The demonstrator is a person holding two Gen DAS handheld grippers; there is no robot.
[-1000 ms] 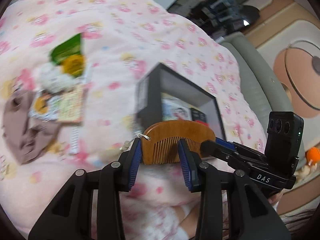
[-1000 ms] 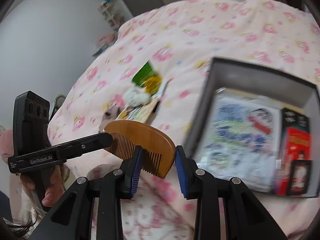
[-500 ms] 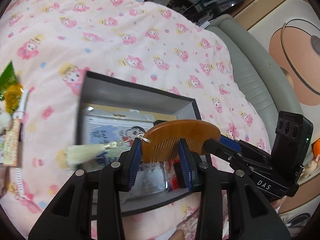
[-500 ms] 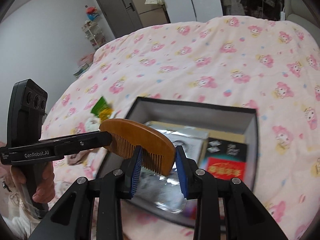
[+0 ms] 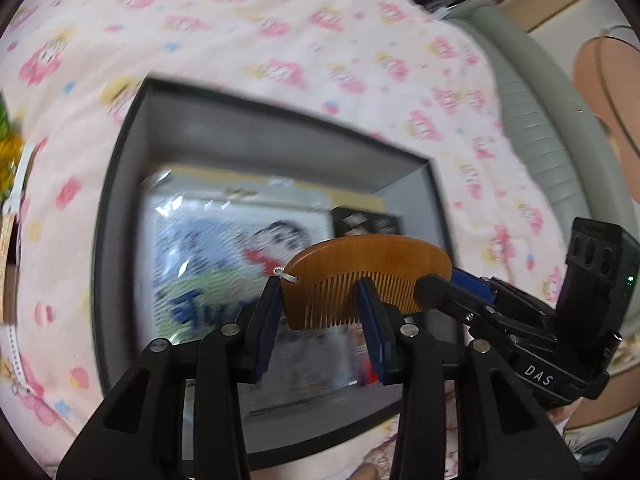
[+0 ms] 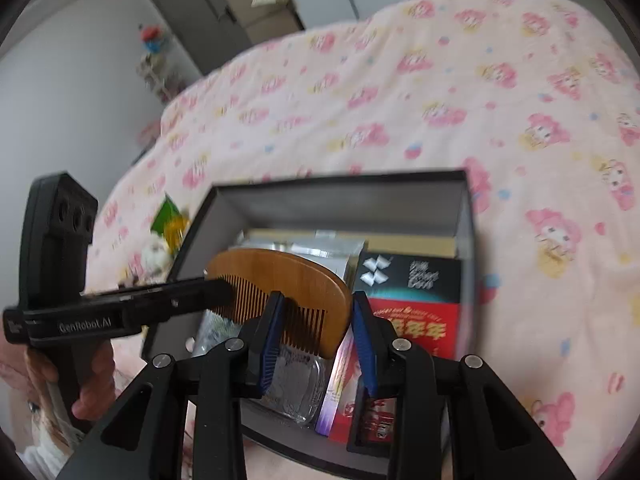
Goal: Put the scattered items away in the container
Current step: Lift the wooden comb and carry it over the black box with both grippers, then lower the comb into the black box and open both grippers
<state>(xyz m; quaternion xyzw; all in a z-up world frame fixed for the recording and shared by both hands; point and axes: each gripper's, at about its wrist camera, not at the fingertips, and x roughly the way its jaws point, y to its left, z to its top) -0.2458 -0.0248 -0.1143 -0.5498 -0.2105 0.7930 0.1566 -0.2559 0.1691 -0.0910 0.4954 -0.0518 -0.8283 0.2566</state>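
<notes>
A half-moon wooden comb [image 5: 370, 270] with fine teeth hangs in the air above the open dark grey cardboard box [image 5: 120, 208], which sits on the bed's pink cartoon-print blanket [image 5: 280, 40]. Both grippers reach it at once. In the left wrist view the left gripper [image 5: 322, 320] has its blue-padded fingers apart on either side of the teeth, and whether they actually press the wood cannot be told; the right gripper [image 5: 444, 286] reaches the comb's far end, its fingers hidden behind the wood. In the right wrist view the right gripper [image 6: 316, 332] likewise straddles one end with a visible gap, while the left gripper [image 6: 218, 290] lies across the teeth, so its state cannot be told either.

The comb is probably light and stiff, with thin teeth that could snap if squeezed sideways; the solid curved spine looks the safer place to hold, and smooth wood may slip on the pads.

Only the left view shows the small metal ring [image 5: 287, 276] at the comb's corner. Only the right view shows the red printed packet [image 6: 416, 324], the black packet [image 6: 408, 278] and the scattered green and yellow items [image 6: 170, 222] left of the box.
</notes>
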